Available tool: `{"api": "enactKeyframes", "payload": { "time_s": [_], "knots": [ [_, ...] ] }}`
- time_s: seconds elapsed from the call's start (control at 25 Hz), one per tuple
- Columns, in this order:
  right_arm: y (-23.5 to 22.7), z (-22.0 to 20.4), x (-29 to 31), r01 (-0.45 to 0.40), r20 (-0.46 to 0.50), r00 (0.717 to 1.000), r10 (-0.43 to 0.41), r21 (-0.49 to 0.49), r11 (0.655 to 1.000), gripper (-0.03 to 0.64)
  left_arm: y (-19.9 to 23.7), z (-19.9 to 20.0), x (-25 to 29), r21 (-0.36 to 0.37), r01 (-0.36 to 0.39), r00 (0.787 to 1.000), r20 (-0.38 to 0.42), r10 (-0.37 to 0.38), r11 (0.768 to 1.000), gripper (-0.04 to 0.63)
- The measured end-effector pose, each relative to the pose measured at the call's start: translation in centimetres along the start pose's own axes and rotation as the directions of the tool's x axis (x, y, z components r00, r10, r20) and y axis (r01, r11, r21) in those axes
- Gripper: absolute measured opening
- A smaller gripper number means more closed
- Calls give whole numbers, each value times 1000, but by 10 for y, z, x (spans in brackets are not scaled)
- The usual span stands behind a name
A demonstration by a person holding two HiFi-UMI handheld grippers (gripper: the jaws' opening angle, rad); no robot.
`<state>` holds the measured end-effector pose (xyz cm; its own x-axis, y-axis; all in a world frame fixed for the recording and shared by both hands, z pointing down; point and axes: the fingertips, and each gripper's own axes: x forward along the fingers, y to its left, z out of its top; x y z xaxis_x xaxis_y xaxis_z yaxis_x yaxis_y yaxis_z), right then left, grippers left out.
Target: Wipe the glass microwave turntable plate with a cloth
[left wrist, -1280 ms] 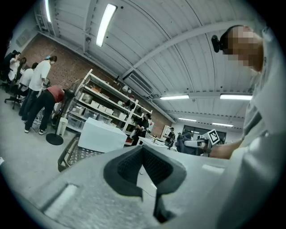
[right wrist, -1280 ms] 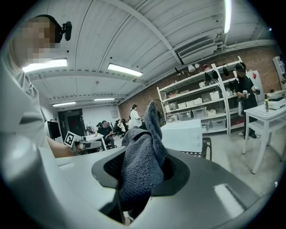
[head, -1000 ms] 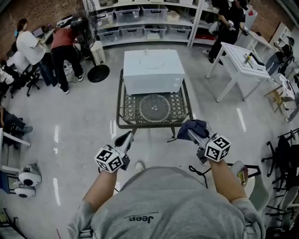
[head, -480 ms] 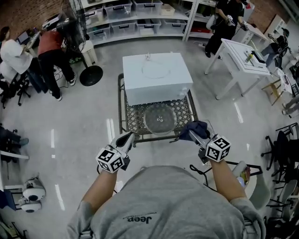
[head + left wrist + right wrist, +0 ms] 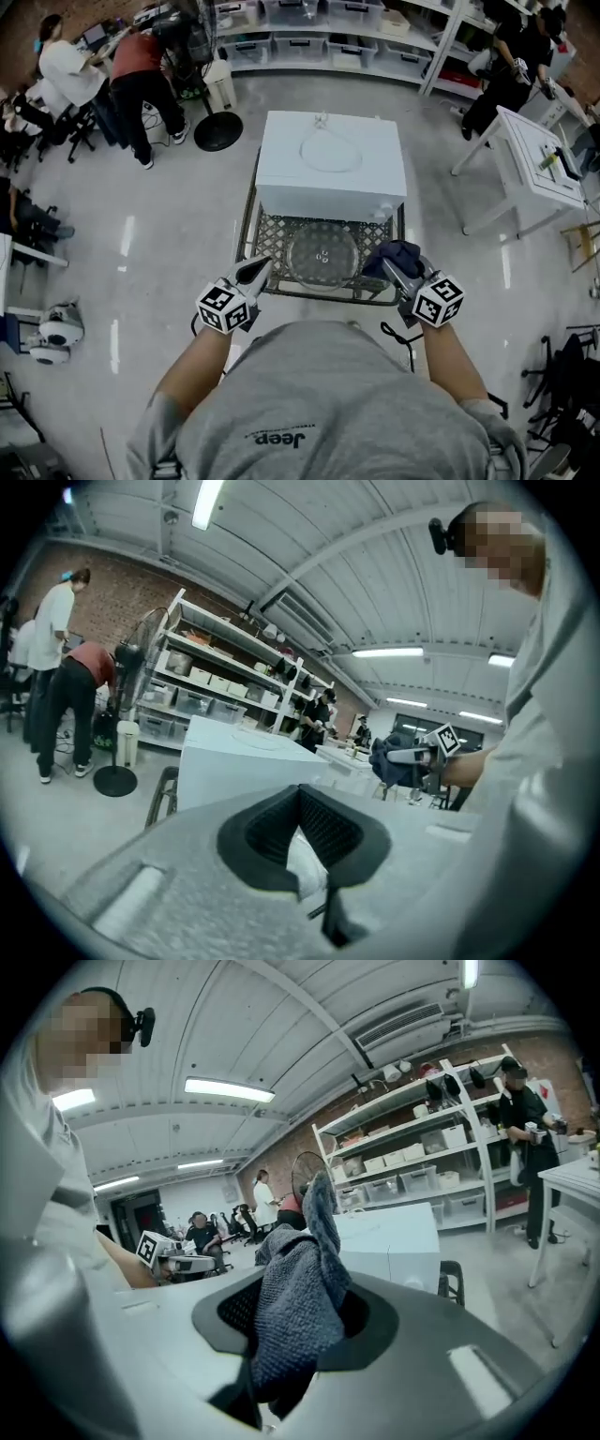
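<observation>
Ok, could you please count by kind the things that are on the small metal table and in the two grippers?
Microwave: 1
Glass turntable plate: 1
Cloth, held in the right gripper: 1
Total: 3

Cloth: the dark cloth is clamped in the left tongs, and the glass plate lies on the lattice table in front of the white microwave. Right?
No. The dark cloth is clamped in the right tongs, as the right gripper view shows. The glass plate does lie on the lattice table in front of the white microwave.
</observation>
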<state>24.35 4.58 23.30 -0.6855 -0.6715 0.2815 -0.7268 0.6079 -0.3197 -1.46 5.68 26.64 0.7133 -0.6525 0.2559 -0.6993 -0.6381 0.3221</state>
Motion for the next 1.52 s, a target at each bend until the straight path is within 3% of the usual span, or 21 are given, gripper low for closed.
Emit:
{"api": "enactKeyframes", "payload": {
  "time_s": [0.16, 0.32, 0.64, 0.8, 1.08, 1.52],
  "knots": [
    [-25, 0, 23, -108, -44, 993, 106, -44, 993, 141, 4, -17, 19, -35, -130, 991, -38, 128, 991, -2],
    [-37, 3, 37, -170, -76, 983, 166, -49, 984, 141, 1, -19, 34, -2, -164, 981, -106, 163, 986, -2],
    [-32, -30, 95, -116, -100, 989, 111, -39, 992, 141, 69, -68, 54, 177, -37, 963, -256, 83, 983, -2],
    [-36, -67, 112, -35, -110, 993, 34, -7, 999, 141, 97, -119, 77, 257, 38, 941, -335, 52, 966, -2],
    [-59, -119, 153, -23, -145, 989, 12, -72, 997, 141, 116, -178, 116, 333, 140, 931, -366, -9, 932, -2],
    [-76, -159, 180, -37, -149, 989, 20, -113, 993, 141, 130, -222, 136, 423, 104, 919, -387, 75, 900, -2]
  ]
}}
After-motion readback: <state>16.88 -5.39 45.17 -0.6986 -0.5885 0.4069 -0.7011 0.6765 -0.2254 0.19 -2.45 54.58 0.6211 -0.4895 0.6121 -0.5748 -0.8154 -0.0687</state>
